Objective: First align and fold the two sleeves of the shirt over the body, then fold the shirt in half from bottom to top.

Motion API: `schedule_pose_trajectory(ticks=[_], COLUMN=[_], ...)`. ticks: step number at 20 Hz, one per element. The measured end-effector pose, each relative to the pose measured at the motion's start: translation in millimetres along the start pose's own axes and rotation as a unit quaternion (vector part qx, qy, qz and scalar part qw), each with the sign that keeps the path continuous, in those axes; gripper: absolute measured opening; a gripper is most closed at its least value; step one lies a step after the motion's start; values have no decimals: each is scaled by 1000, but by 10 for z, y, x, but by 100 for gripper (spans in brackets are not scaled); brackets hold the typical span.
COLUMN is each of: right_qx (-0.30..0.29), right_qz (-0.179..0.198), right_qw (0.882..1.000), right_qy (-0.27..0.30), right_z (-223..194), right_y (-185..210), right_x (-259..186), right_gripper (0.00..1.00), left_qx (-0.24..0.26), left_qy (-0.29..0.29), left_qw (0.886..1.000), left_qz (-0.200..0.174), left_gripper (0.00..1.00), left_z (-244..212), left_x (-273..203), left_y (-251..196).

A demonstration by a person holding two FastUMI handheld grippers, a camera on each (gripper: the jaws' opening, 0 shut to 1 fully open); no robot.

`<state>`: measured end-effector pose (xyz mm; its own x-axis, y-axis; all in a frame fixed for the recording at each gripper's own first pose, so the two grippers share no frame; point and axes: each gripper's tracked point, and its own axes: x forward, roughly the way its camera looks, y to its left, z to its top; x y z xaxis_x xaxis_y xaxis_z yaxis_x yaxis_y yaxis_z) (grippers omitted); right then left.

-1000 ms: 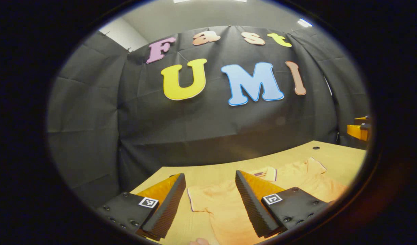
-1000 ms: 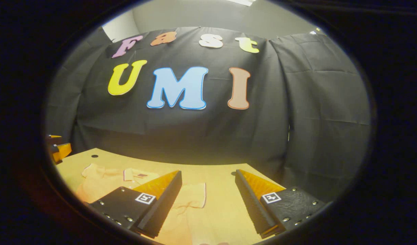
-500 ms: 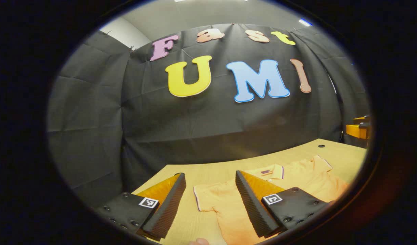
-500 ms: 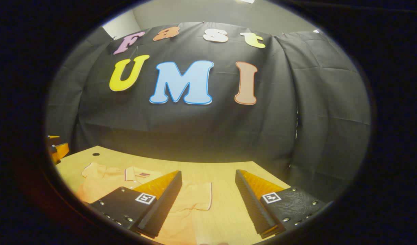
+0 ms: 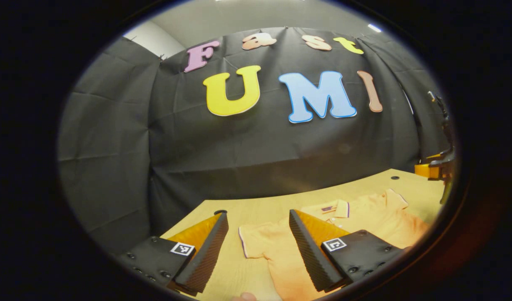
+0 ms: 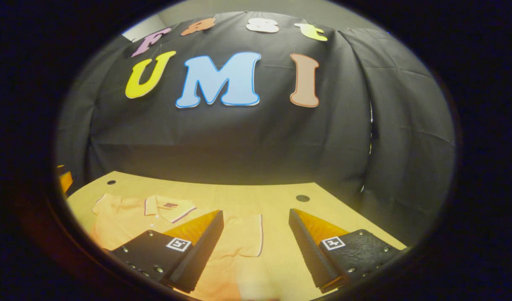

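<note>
Two grippers, both spread wide and pinching nothing: left gripper, right gripper. Orange short-sleeved polo shirt flat on the pale wooden table, collar toward the far edge, sleeves unfolded, one sleeve between the right fingers. Risks: gripping both layers and dragging the body along; grabbing only the cuff, leaving a crooked, bunched sleeve; uneven folds misaligning the later bottom-to-top half.

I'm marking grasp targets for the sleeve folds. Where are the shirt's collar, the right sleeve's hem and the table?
collar (image 6: 169,208): right gripper view, on the collar flap.
right sleeve's hem (image 6: 260,234): right gripper view, on the trimmed edge.
table (image 5: 256,207): left gripper view, on bare wood.
</note>
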<state>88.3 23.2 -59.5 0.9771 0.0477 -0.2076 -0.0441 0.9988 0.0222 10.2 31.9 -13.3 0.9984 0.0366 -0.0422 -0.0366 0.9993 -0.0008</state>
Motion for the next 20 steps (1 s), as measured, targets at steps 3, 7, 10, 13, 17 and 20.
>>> schedule_pose_trajectory(ticks=[3, 7, 10, 13, 17, 20], right_qx=[-2, 6, 7, 16, 50, 51], right_qz=[0, 1, -5, -6, -1, -3], right_qw=[999, 995, 990, 986, 980, 980], right_qy=[38, 103, 138, 164, 194, 193], right_z=[-227, -674, -920, -1102, -1257, -1244], right_y=[39, 63, 47, 41, 47, 18], right_x=[234, 526, 644, 721, 765, 781], right_gripper=[97, 98, 98, 98, 92, 78], left_qx=[-5, -11, -13, -18, -25, -31], left_qy=[5, 12, 16, 24, 33, 37], left_qw=[1000, 1000, 1000, 999, 999, 999], left_qz=[-5, -12, -12, -12, -11, -12], left_gripper=[100, 96, 95, 96, 100, 100], left_z=[-38, -93, -148, -210, -290, -309], left_x=[5, 45, 74, 96, 136, 134], left_y=[-19, -38, -9, 1, 23, 13])
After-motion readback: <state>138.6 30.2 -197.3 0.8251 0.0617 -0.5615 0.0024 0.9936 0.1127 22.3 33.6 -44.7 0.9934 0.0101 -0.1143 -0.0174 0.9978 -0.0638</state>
